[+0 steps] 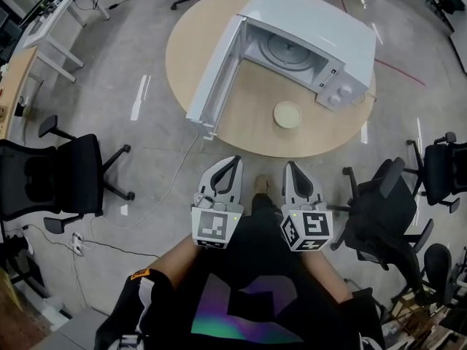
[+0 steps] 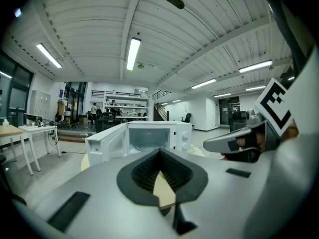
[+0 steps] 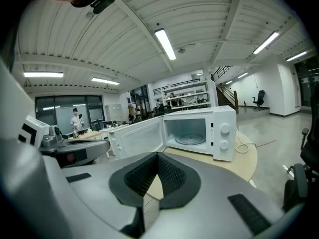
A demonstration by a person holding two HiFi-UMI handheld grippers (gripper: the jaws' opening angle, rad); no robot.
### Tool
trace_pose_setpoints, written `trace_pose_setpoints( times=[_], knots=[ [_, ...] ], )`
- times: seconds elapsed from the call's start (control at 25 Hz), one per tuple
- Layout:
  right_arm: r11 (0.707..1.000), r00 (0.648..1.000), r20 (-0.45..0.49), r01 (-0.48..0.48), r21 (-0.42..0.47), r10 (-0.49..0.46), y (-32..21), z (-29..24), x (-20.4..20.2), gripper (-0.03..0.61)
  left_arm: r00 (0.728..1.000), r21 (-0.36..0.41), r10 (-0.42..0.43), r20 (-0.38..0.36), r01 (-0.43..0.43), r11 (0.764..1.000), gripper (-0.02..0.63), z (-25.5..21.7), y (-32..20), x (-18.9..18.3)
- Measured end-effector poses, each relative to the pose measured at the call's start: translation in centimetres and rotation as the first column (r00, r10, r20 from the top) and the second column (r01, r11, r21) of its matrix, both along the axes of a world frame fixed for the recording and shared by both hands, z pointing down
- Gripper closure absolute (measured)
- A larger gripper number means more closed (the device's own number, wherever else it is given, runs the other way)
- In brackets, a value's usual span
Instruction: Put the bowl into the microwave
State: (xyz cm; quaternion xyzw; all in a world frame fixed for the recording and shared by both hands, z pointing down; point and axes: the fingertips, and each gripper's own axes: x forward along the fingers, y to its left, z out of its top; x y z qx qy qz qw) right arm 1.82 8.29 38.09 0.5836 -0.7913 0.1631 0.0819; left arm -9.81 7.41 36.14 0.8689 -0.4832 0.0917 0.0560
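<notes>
Here, the left gripper (image 1: 233,160) and the right gripper (image 1: 291,168) hang close to the person's body, each with its jaws closed together on nothing. The bowl (image 1: 287,114) sits on the round table (image 1: 244,133), at twelve o'clock from the right gripper and one o'clock from the left, so the right seems nearer. The microwave (image 1: 314,20), its door (image 1: 215,71) open, stands at twelve o'clock just beyond the bowl.

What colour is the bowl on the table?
The round bowl is pale cream, clearest in the head view.
</notes>
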Motion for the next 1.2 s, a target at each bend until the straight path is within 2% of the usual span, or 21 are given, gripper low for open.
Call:
trace_pose_setpoints(
  times=[0.6, 0.92, 1.2],
  knots=[
    [0.996, 0.999, 0.04, 0.038, -0.076, -0.035, -10.2, 2.7, 6.2, 0.563, 0.999, -0.021, -0.052, 0.015, 0.052, 0.998, 0.571, 0.9, -9.6, 5.8],
    [0.993, 0.999, 0.038, 0.03, -0.115, -0.026, -13.9, 4.7, 9.5, 0.563, 0.994, -0.043, -0.084, 0.064, 0.087, 0.995, 0.571, 1.9, -12.1, 8.2],
    [0.985, 0.999, 0.034, 0.001, -0.175, 0.005, -15.2, 7.3, 10.7, 0.563, 0.992, -0.062, -0.101, 0.08, 0.106, 0.992, 0.571, 3.7, -13.4, 8.3]
  ],
)
